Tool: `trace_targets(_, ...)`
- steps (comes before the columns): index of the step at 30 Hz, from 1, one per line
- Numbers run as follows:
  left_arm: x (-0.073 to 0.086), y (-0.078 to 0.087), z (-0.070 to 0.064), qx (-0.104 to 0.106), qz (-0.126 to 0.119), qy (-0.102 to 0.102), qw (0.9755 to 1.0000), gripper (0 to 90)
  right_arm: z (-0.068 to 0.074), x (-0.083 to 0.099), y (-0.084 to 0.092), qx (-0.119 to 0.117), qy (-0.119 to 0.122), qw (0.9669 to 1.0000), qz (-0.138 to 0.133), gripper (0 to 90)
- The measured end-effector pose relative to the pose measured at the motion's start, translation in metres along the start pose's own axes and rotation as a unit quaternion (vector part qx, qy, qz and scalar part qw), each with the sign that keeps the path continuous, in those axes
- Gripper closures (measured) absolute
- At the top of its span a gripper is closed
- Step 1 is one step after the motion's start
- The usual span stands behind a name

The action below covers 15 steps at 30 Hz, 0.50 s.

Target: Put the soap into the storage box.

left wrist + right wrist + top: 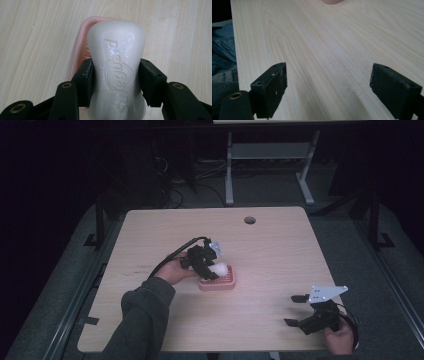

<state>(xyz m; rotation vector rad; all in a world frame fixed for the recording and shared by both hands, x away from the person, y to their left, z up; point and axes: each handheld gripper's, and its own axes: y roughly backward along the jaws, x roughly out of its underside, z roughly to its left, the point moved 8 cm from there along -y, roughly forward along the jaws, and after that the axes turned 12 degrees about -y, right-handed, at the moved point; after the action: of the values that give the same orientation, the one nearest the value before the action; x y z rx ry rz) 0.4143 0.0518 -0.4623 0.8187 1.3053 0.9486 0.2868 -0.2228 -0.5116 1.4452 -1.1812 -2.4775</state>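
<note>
A light wooden desk (270,245) with rounded corners carries a pink plastic soap dish (218,281) a little left of its middle, well in from every edge. The left gripper (214,271), held in the person's left hand (172,270), has its two black jaws clamped on the narrow waist of a white, glossy bar of soap (117,67) with raised lettering. The bar sits over the dish, whose pink rim (79,47) shows behind and to the left of it. Near the desk's front right corner the right gripper (295,310) rests in the person's right hand (341,339), its jaws spread wide with only bare wood between them.
</note>
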Motion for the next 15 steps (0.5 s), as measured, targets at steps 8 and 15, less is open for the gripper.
trace_targets(8,-0.003,-0.008,0.003,0.002,-0.001,0.001,1.0000,49.7,0.000,0.000,0.000,0.000,0.000,1.0000,0.002,14.0)
trace_targets(15,0.000,-0.017,0.006,0.005,0.011,0.005,0.9999,49.8,0.001,0.000,0.000,0.000,0.002,1.0000,0.002,14.1)
